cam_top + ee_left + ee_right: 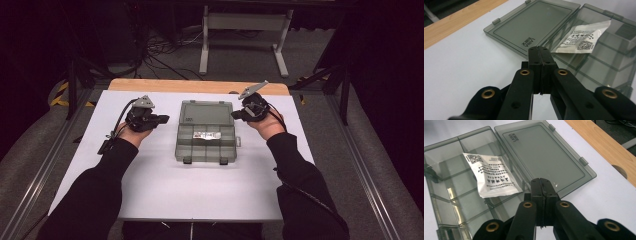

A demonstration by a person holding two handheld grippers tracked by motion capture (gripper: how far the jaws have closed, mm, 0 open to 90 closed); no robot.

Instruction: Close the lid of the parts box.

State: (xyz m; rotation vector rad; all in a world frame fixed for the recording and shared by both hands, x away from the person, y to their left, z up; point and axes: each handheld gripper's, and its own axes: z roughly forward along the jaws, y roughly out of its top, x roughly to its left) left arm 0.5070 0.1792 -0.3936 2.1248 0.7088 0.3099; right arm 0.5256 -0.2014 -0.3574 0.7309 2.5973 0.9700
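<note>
A grey see-through compartment box (206, 144) lies open in the middle of the white table, its flat lid (207, 113) folded back on the far side. A white printed packet (206, 135) lies in its compartments, also seen as the packet (584, 37) and the packet (492, 175). My left gripper (164, 119) hovers just left of the lid (531, 27), jaws pressed together with nothing between them. My right gripper (235, 114) sits at the lid's (544, 155) right edge, also shut and empty. The shut jaw tips show as the left gripper (539, 48) and the right gripper (540, 180).
A white sheet (165, 185) covers the table, with a bare wooden strip (200, 86) along the far edge. Metal rails (45, 165) run down both sides. A white stand frame (245, 30) and cables lie on the floor beyond.
</note>
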